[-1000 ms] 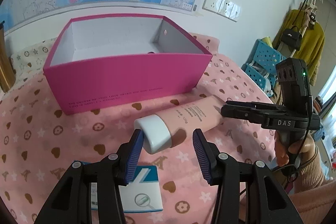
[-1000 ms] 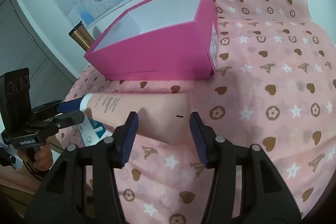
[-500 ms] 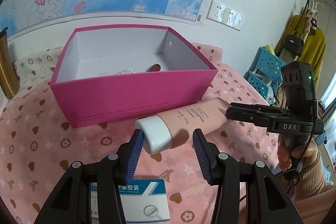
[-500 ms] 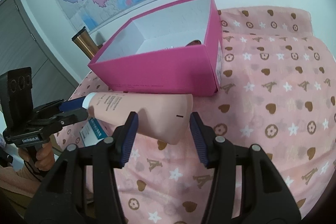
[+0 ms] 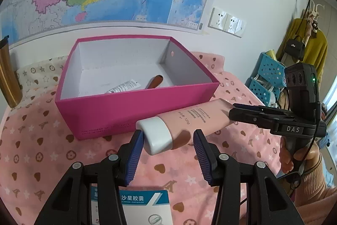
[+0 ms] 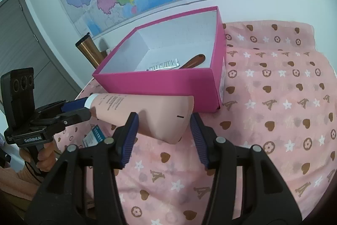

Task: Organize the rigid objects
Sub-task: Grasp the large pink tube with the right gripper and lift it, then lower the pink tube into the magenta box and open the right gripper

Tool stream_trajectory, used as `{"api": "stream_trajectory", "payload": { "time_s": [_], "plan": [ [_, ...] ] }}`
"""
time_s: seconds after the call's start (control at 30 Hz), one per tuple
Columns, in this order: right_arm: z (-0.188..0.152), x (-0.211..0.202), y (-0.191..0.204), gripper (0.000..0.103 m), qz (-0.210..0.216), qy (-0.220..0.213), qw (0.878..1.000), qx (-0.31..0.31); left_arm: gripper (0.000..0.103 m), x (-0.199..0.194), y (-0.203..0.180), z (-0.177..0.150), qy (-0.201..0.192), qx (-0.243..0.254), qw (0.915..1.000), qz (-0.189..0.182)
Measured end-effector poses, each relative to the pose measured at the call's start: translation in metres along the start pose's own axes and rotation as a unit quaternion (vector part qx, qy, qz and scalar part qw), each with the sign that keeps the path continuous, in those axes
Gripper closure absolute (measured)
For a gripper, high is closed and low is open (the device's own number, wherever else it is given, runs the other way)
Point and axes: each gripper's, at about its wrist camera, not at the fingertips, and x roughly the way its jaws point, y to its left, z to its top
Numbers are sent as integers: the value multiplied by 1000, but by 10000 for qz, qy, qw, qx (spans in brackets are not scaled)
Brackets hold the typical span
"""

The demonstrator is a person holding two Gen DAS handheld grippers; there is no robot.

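Observation:
A pink tube (image 5: 189, 121) with a white cap (image 5: 157, 135) hangs in the air in front of the magenta box (image 5: 126, 111), level with its front wall. My left gripper (image 5: 168, 149) has its jaws around the cap end. My right gripper (image 6: 164, 130) has its jaws around the flat crimped end (image 6: 168, 119). Both hold the tube between them above the pink cloth. The box (image 6: 160, 81) holds a small silver tube (image 5: 124, 86) and a brown-handled object (image 5: 154, 80).
A white and blue medicine carton (image 5: 137, 206) lies on the cloth under my left gripper and also shows in the right wrist view (image 6: 93, 136). A copper flask (image 6: 90, 52) stands behind the box by the wall. Blue baskets (image 5: 267, 79) stand beyond the table's right side.
Both grippers have risen with the tube, off the cloth to the height of the box's front wall. The inside of the box and its contents have come into view.

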Motion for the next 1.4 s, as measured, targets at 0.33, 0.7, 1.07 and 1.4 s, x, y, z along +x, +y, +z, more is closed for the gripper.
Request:
{"api": "stream_trajectory", "payload": {
  "time_s": [0.33,0.7,1.07,1.4],
  "plan": [
    [6,-2,3,49,2,-78,9999,-86,54,-4,1,8,-128,29,9999,55],
    [24,-8,6,49,-11,-270,9994,-238,54,-4,1,21,-260,66,9996,105],
    [34,-8,5,49,-37,-348,9989,-325,54,0,4,29,-320,48,9994,132],
    [41,-8,3,49,-48,-376,9987,-345,54,4,5,35,-356,60,9992,162]
  ]
}}
